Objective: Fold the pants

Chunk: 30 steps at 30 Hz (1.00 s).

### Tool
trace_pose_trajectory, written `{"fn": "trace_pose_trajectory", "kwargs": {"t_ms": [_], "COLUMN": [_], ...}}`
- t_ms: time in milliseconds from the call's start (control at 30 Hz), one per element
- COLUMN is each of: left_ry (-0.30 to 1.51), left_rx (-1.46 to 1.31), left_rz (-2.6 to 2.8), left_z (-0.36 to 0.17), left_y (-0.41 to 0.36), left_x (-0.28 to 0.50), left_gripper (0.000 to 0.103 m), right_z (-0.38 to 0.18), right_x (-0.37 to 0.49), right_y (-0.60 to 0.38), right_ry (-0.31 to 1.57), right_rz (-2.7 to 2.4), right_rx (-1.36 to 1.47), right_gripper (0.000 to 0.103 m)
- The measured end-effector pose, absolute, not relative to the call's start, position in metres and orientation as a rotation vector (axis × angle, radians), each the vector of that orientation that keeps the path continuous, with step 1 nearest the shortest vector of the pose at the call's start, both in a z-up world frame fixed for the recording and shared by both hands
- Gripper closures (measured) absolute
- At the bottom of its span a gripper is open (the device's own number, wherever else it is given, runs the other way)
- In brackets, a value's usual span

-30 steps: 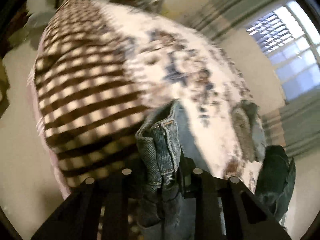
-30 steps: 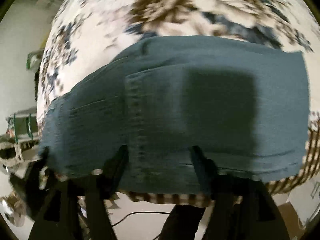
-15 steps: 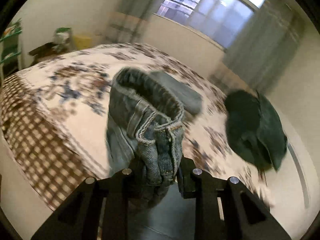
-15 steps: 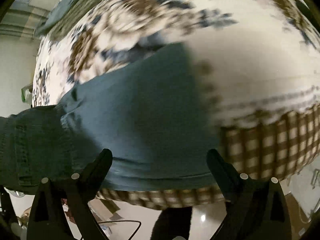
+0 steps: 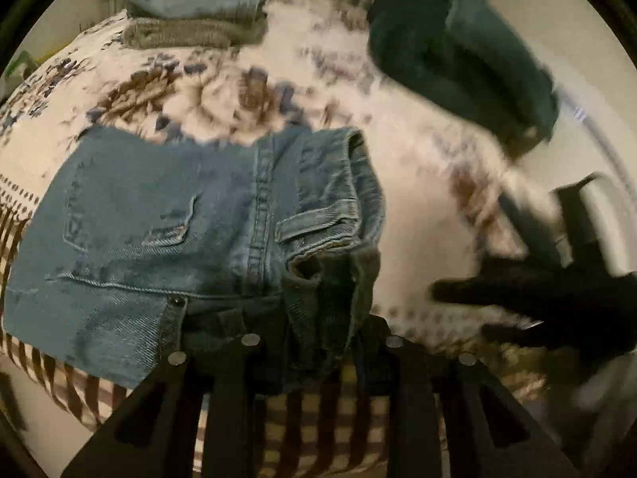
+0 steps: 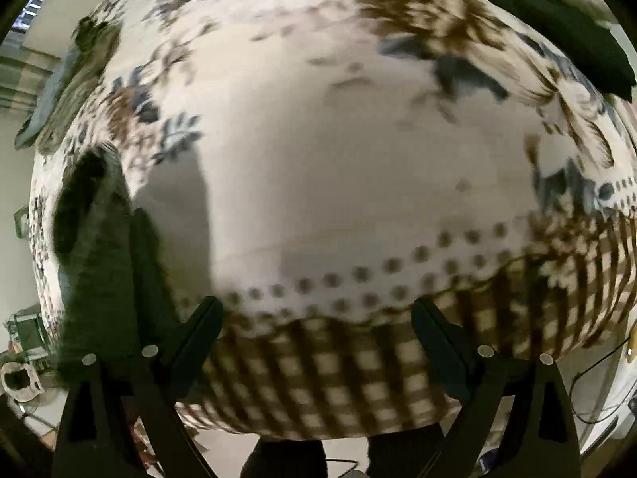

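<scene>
The blue jeans [image 5: 191, 235] lie folded on the floral bedspread [image 5: 418, 183] near its checked front edge. My left gripper [image 5: 318, 318] is shut on the jeans' waistband, which bunches between the fingers. My right gripper [image 6: 316, 318] is open and empty over bare bedspread [image 6: 318, 159]. It also shows as a dark blurred shape at the right of the left wrist view [image 5: 529, 298]. In the right wrist view a dark blurred mass at the far left [image 6: 99, 263] may be the jeans and the left gripper.
Two folded pairs of pants [image 5: 195, 20] are stacked at the far side of the bed. A dark green garment [image 5: 462, 51] lies at the far right, also visible in the right wrist view [image 6: 557, 28]. Curtains hang behind the bed.
My left gripper has brought the waistband over and down onto the bed, so the jeans now lie folded. My right gripper has let go of the jeans, opened and moved off to the right.
</scene>
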State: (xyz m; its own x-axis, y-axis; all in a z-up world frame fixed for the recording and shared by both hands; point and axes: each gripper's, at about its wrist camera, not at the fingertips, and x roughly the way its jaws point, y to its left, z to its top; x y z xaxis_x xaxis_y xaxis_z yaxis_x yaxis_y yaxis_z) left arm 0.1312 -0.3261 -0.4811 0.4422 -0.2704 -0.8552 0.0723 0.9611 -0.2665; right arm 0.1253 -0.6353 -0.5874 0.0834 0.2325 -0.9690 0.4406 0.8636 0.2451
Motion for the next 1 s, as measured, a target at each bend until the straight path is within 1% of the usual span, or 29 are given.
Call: {"fn": "trace_pose_trajectory", "kwargs": {"t_ms": [33,67,100,133,167,200,233,333,467,500,600,633,700,733,767,800,867,900,1000], "left_ry": [1.113,1.127,1.143,1.154,1.164,1.175,1.181,1.160,1.142,1.147,1.184,1.201,1.239,1.252,1.264,1.280,1.296,1.305,1.342], "left_rx": [-0.193,-0.193,-0.194,-0.194,-0.200,-0.213,-0.226,-0.255,-0.280,-0.278,-0.257,-0.246,-0.239,-0.237,-0.240,-0.256,-0.249,-0.255,-0.279], "left_rz": [-0.207,-0.208,-0.212,-0.214,-0.225,-0.237,-0.242,-0.249,-0.142,-0.093,0.035,0.060,0.092,0.104,0.103,0.088,0.084,0.063,0.013], "left_z": [-0.482,-0.481,-0.477,-0.474,-0.469,-0.461,-0.453,-0.431,-0.409,-0.410,-0.428,-0.437,-0.459,-0.466,-0.475,-0.484,-0.495,-0.501,-0.514], "left_y": [-0.329,-0.329,-0.329,-0.329,-0.330,-0.329,-0.327,-0.317,-0.260,-0.240,-0.179,-0.165,-0.136,-0.127,-0.119,-0.111,-0.104,-0.103,-0.099], "left_x": [0.132,0.133,0.135,0.136,0.136,0.138,0.137,0.132,0.148,0.156,0.181,0.188,0.203,0.207,0.213,0.219,0.227,0.232,0.243], "left_gripper": [0.079,0.073,0.070,0.059,0.041,0.028,0.013,0.013,0.013,0.013,0.013,0.013,0.013,0.013,0.013,0.013,0.013,0.013,0.013], "right_z": [-0.589,-0.589,-0.589,-0.589,-0.588,-0.588,-0.588,-0.588,-0.602,-0.617,-0.657,-0.665,-0.668,-0.666,-0.664,-0.661,-0.647,-0.638,-0.616], "right_x": [0.123,0.123,0.123,0.123,0.123,0.125,0.126,0.137,0.153,0.161,0.171,0.170,0.169,0.167,0.164,0.161,0.150,0.144,0.131], "right_y": [-0.640,-0.644,-0.649,-0.651,-0.652,-0.654,-0.653,-0.641,-0.604,-0.591,-0.566,-0.562,-0.556,-0.552,-0.548,-0.546,-0.544,-0.547,-0.551], "right_ry": [1.500,1.494,1.484,1.478,1.473,1.461,1.455,1.434,1.444,1.469,1.530,1.536,1.521,1.505,1.510,1.513,1.474,1.459,1.453], "right_rz": [-0.160,-0.141,-0.110,-0.092,-0.072,-0.032,0.001,0.120,0.262,0.279,0.264,0.257,0.254,0.254,0.251,0.240,0.220,0.213,0.134], "right_rx": [0.567,0.586,0.612,0.627,0.643,0.682,0.710,0.783,0.855,0.867,0.917,0.943,0.985,0.999,0.993,0.980,1.016,1.037,0.966], "right_gripper": [0.006,0.006,0.006,0.006,0.006,0.006,0.006,0.006,0.005,0.002,0.002,0.001,0.002,0.015,0.035,0.075,0.083,0.085,0.087]}}
